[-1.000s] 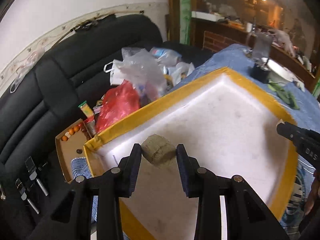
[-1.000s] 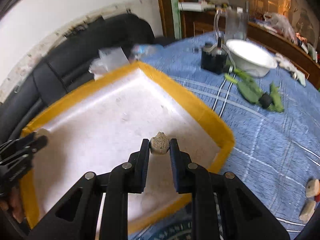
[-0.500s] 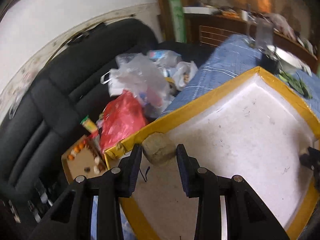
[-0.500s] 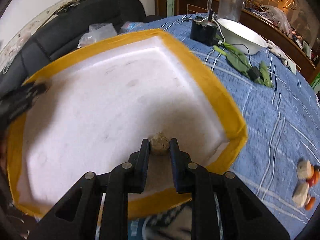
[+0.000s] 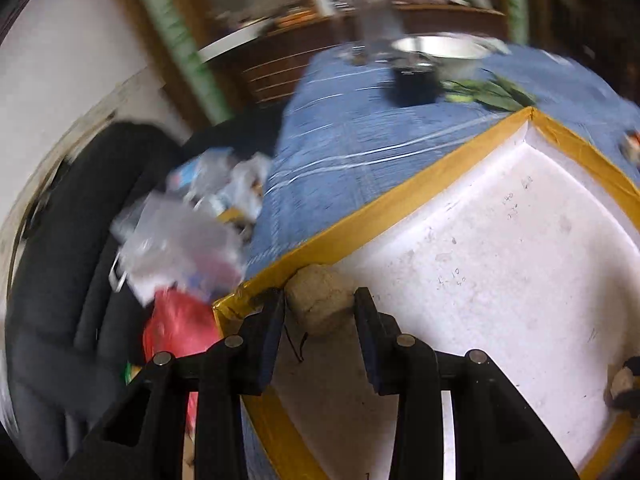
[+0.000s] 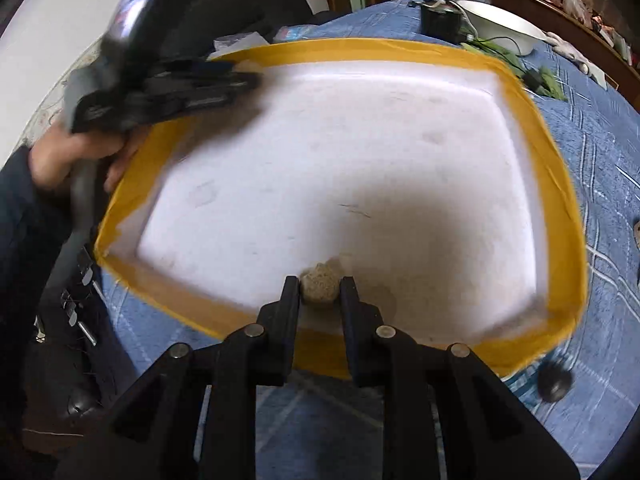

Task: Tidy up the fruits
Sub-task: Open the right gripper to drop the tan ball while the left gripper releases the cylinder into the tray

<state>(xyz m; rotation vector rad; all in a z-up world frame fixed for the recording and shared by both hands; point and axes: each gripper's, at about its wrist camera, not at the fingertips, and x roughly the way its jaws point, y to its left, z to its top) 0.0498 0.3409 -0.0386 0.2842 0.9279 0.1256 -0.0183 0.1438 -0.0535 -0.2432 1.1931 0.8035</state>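
Observation:
My left gripper (image 5: 320, 310) is shut on a tan, rough, lumpy fruit (image 5: 320, 300), held over the near left corner of a white foam tray with a yellow taped rim (image 5: 372, 216). My right gripper (image 6: 319, 292) is shut on a smaller tan round fruit (image 6: 319, 287), just above the tray's near rim (image 6: 240, 320). The left gripper (image 6: 168, 80) also shows in the right wrist view, blurred, at the tray's far left with a hand (image 6: 76, 156) on it. The right gripper's fruit tip (image 5: 620, 384) peeks in at the left wrist view's right edge.
The tray sits on a blue checked tablecloth (image 6: 608, 152). A white bowl (image 6: 500, 24), a black box (image 6: 440, 20) and green leaves (image 5: 492, 94) lie beyond it. Plastic bags (image 5: 180, 240) and a red bag (image 5: 180, 328) rest on a black sofa (image 5: 80, 240).
Both grippers have swung over the tray while keeping their fruits. The left one turned right toward the table; the right one pulled back to the tray's near rim.

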